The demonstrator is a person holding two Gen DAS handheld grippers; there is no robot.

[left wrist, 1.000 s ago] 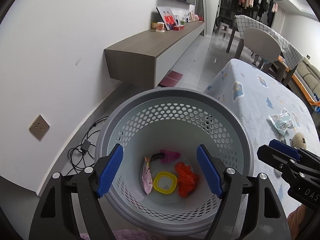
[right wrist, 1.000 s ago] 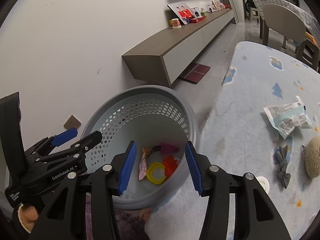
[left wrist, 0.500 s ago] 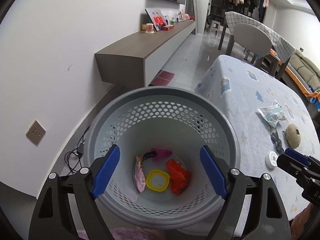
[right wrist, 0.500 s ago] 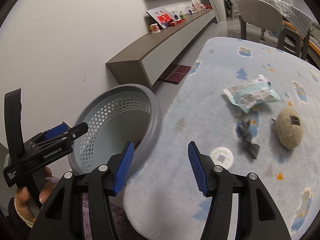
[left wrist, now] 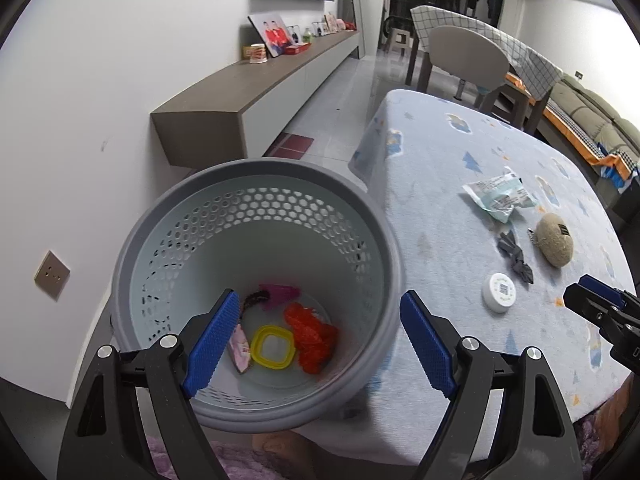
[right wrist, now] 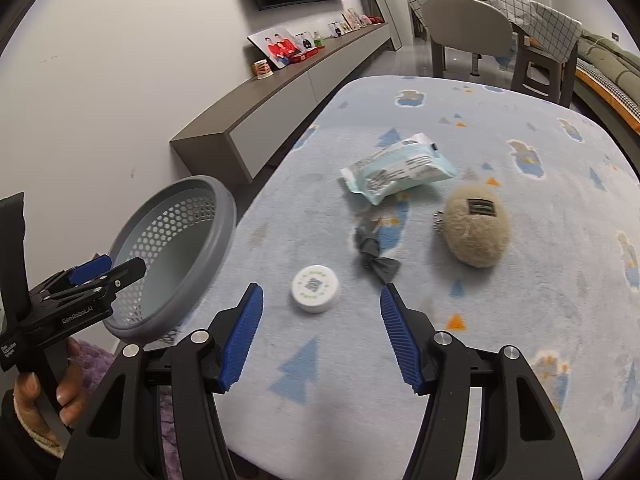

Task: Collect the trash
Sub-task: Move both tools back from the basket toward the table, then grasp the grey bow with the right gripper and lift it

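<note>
My right gripper (right wrist: 320, 332) hovers empty, jaws opening, over the small white round plastic disc (right wrist: 316, 288) on the blue patterned tablecloth (right wrist: 500, 352). My left gripper (left wrist: 316, 344) hangs open and empty above the grey perforated plastic basket (left wrist: 256, 208).

The right tongs (right wrist: 321, 338) hang over the table's (right wrist: 520, 312) near edge, jaws opening with nothing between them. Just beyond lie a white round cap (right wrist: 316, 288), a grey wrapper (right wrist: 374, 255), a beige plush (right wrist: 478, 230) and a pale packet (right wrist: 394, 174). A perforated basket (right wrist: 188, 240) stands off the left edge.
</note>
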